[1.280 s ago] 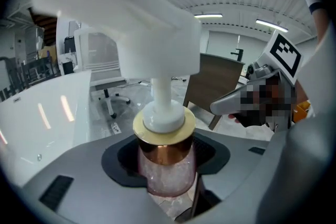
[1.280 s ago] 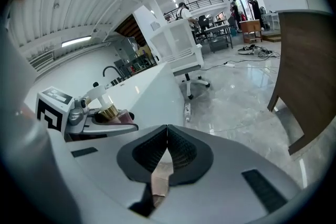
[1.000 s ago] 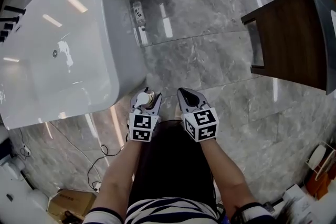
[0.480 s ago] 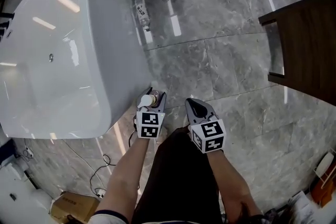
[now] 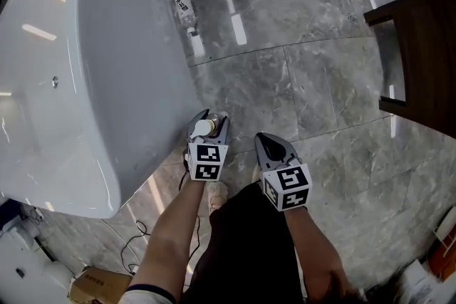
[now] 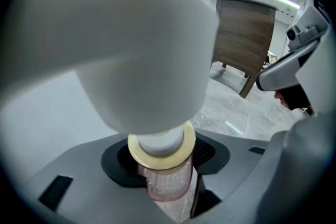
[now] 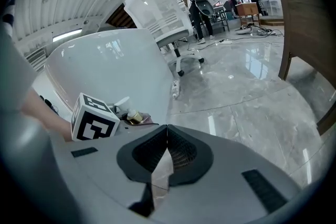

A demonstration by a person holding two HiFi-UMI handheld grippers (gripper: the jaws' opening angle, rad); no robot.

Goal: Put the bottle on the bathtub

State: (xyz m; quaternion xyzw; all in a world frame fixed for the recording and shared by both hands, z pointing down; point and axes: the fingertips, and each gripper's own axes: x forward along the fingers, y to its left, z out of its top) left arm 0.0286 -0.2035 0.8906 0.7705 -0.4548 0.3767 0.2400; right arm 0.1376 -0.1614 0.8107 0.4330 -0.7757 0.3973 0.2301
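Note:
My left gripper (image 5: 207, 127) is shut on a small clear pink bottle (image 6: 167, 182) with a gold collar and a white pump top (image 5: 202, 128). The pump head fills much of the left gripper view, out of focus. I hold the bottle low beside the outer wall of the white bathtub (image 5: 78, 67), just right of its near corner. The tub (image 7: 113, 71) also shows in the right gripper view, with the held bottle (image 7: 135, 117) next to the left gripper's marker cube. My right gripper (image 5: 271, 147) is shut and empty, to the right of the left one.
A second bottle (image 5: 184, 8) lies on the grey marble floor by the tub's far side. A dark wooden cabinet (image 5: 420, 53) stands at the right. A white office chair (image 7: 168, 23) stands behind the tub. Cables (image 5: 139, 228) run along the floor by the tub's near end.
I have stepped closer to the bathtub: it has grown in the head view and both grippers have moved slightly forward. The left gripper keeps its hold on the bottle.

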